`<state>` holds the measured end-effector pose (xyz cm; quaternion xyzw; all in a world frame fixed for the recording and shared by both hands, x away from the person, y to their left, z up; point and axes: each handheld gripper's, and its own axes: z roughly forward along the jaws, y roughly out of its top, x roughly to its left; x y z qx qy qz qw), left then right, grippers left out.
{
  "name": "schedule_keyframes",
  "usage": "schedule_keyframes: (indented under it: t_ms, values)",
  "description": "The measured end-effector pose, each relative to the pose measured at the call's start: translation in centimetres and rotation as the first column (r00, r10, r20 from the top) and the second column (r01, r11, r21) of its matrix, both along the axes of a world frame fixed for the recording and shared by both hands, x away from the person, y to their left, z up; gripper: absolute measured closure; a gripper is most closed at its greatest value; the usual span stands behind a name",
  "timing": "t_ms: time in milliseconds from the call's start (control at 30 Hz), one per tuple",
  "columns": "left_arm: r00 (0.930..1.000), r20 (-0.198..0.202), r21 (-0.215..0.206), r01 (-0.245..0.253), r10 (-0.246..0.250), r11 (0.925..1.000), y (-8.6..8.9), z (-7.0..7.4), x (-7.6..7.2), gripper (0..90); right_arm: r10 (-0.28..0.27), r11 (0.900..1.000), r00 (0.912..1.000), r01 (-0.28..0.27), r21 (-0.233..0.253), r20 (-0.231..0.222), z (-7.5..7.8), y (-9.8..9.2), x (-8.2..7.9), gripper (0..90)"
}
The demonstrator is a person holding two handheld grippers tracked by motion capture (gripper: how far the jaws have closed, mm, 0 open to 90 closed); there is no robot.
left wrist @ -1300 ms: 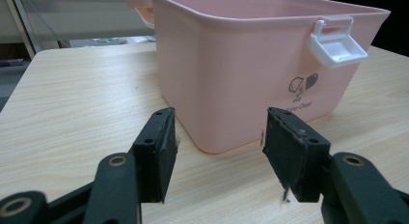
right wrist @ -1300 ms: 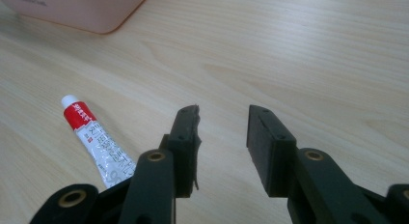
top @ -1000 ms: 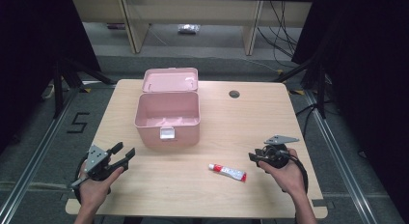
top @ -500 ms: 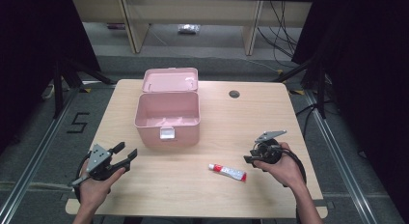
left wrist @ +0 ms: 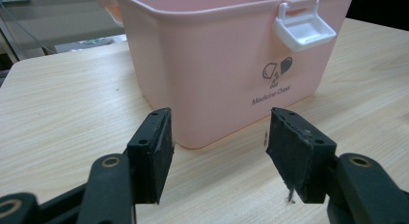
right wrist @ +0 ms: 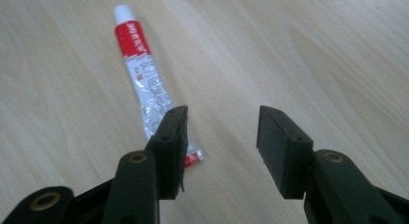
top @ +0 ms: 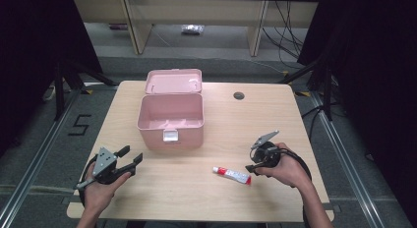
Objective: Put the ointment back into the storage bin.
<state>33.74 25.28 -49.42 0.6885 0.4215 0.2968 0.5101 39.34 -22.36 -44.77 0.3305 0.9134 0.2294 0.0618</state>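
Pink box [left wrist: 217, 64] labelled "Medicine Chest"

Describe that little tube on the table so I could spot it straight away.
Start at the open pink box in the middle of the wooden table. Nearer the person and to the right, just by the right gripper, the tube lies flat. It is the only small thing there: white cap, red bands, silvery printed body.

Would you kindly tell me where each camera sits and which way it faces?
High view: above the table's near side, looking forward and down; both hands, left gripper, right gripper.
Left gripper view: between open jaws, facing the pink box.
Right gripper view: between open jaws, facing the tube.
Shared: box, tube.
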Motion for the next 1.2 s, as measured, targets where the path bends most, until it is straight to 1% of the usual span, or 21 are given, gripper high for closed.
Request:
schedule_keyframes:
  t_ms: [67,133,167,267,300,367,400,467,567,600,667,733,867,933,967,1000,1033,1067,1133,1167,1200]
  values:
    - [1.0000,0.005,-0.001,0.001,-0.001,1.0000,0.0,-0.2,0.0,40.8,0.016,1.000,0.9999,-0.016,-0.015,-0.001,0.1,0.3,0.0,54.2]
    - [1.0000,0.002,0.019,-0.003,0.003,0.9998,0.0,-0.4,0.1,40.3,0.051,0.998,0.9984,-0.052,-0.034,-0.023,0.2,1.0,-0.1,53.3]
    - [1.0000,0.007,0.020,-0.007,0.006,0.9998,0.0,-0.6,0.2,40.0,0.086,0.995,0.9955,-0.088,-0.049,-0.041,0.3,1.7,-0.1,53.0]
    - [0.9999,0.002,0.020,-0.011,0.011,0.9997,0.1,-0.8,0.2,39.9,0.120,0.989,0.9920,-0.123,-0.084,-0.040,0.4,2.3,0.0,53.1]
    - [0.9999,-0.003,0.023,-0.011,0.011,0.9997,0.1,-0.9,0.2,39.9,0.161,0.981,0.9864,-0.164,-0.104,-0.032,0.3,2.5,0.2,53.2]
    - [0.9999,-0.006,0.025,-0.012,0.012,0.9996,0.1,-1.0,0.2,39.8,0.172,0.979,0.9836,-0.177,-0.098,-0.055,0.4,3.3,0.0,53.5]
    - [0.9999,-0.004,0.028,-0.010,0.011,0.9996,0.0,-1.1,0.3,39.8,0.210,0.970,0.9747,-0.217,-0.106,-0.078,0.3,4.0,0.1,54.4]
    - [1.0000,-0.003,0.028,-0.009,0.009,0.9996,0.0,-1.2,0.3,39.7,0.218,0.967,0.9725,-0.226,-0.115,-0.083,0.2,4.2,0.2,54.9]
    - [1.0000,-0.002,0.029,-0.001,0.001,0.9996,-0.1,-1.3,0.3,39.5,0.264,0.946,0.9591,-0.278,-0.165,-0.101,0.1,5.0,0.4,56.5]
    - [1.0000,-0.004,0.032,-0.001,0.001,0.9995,-0.2,-1.3,0.2,39.4,0.264,0.942,0.9581,-0.281,-0.181,-0.110,0.0,5.5,0.6,56.9]
    - [1.0000,0.001,0.030,0.009,-0.009,0.9995,-0.3,-1.2,0.2,39.3,0.267,0.940,0.9578,-0.283,-0.189,-0.107,0.0,5.6,0.8,56.9]
    - [0.9992,0.006,0.038,0.039,-0.040,0.9985,-0.7,-1.1,0.1,39.3,0.257,0.944,0.9600,-0.274,-0.186,-0.111,-0.1,5.8,1.0,56.8]
    - [0.9917,0.014,0.081,0.126,-0.128,0.9887,-2.5,-0.2,0.0,39.6,0.272,0.937,0.9556,-0.290,-0.197,-0.113,-0.3,5.7,1.1,56.7]
    - [0.9888,0.017,0.092,0.146,-0.148,0.9850,-3.3,0.2,0.1,39.7,0.273,0.934,0.9535,-0.295,-0.204,-0.128,-0.3,5.6,1.0,57.4]
    - [0.9861,0.024,0.087,0.162,-0.164,0.9829,-3.9,0.6,0.3,39.7,0.296,0.923,0.9449,-0.320,-0.211,-0.140,-0.6,5.7,1.1,58.1]
    - [0.9861,0.024,0.087,0.162,-0.164,0.9829,-3.9,0.6,0.3,39.7,0.296,0.923,0.9449,-0.320,-0.211,-0.140,-0.6,5.7,1.1,58.1]
    - [0.9832,0.027,0.084,0.177,-0.180,0.9806,-4.3,0.9,0.4,39.8,0.300,0.908,0.9420,-0.330,-0.257,-0.151,-0.8,5.8,1.3,58.5]
    - [0.9806,0.028,0.087,0.191,-0.194,0.9777,-4.5,1.0,0.4,39.9,0.316,0.902,0.9369,-0.345,-0.260,-0.150,-0.9,5.8,1.4,58.5]
    - [0.9760,0.025,0.087,0.214,-0.217,0.9730,-4.9,1.1,0.4,39.8,0.279,0.906,0.9459,-0.316,-0.280,-0.165,-1.0,6.0,1.3,58.6]
    - [0.9760,0.025,0.087,0.214,-0.217,0.9730,-4.9,1.1,0.4,39.8,0.305,0.898,0.9384,-0.340,-0.278,-0.163,-1.1,5.9,1.5,58.6]
    - [0.9659,0.046,0.119,0.248,-0.255,0.9614,-5.2,1.4,0.6,39.8,0.303,0.896,0.9384,-0.340,-0.285,-0.165,-1.2,5.9,1.5,58.6]
